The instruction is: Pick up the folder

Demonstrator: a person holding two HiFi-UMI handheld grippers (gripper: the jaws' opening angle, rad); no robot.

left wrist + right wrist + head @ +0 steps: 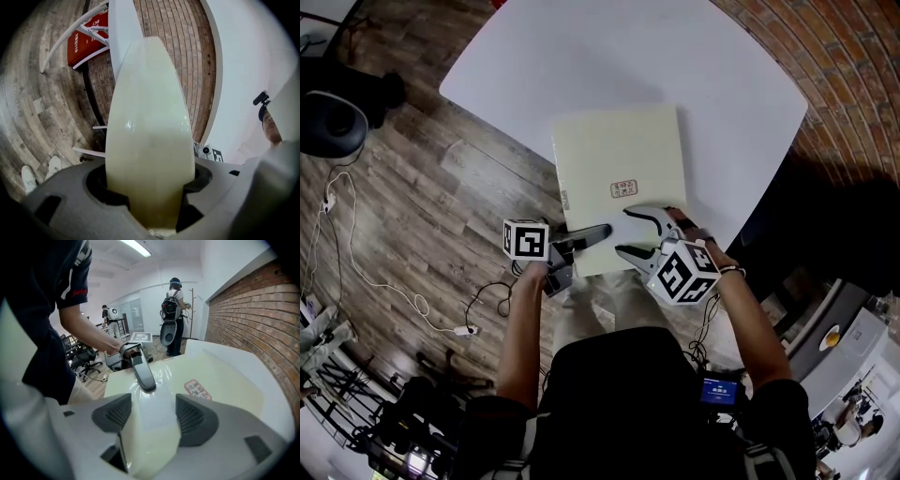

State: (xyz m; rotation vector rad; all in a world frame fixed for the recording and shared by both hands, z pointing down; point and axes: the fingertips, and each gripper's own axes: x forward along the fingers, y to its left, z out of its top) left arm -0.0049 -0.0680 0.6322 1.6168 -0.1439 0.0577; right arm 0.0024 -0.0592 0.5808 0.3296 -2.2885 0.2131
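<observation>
A thick cream folder (619,159) with a small red-printed label lies on the white table (609,56), its near edge hanging over the table's rim. My left gripper (600,234) sits at the near left corner, one finger flat on the cover. In the left gripper view the folder (150,117) fills the gap between the jaws of the left gripper (150,187), which are shut on it. My right gripper (623,232) is at the near right corner. In its own view the right gripper (153,423) has the folder (220,376) pressed between both pads, and the left gripper (140,371) shows opposite.
A brick surface (844,56) lies beyond the table's right side. Wooden floor with loose cables (394,281) is at the left, and a black chair (333,122) stands at the far left. People (173,310) stand far back in the room.
</observation>
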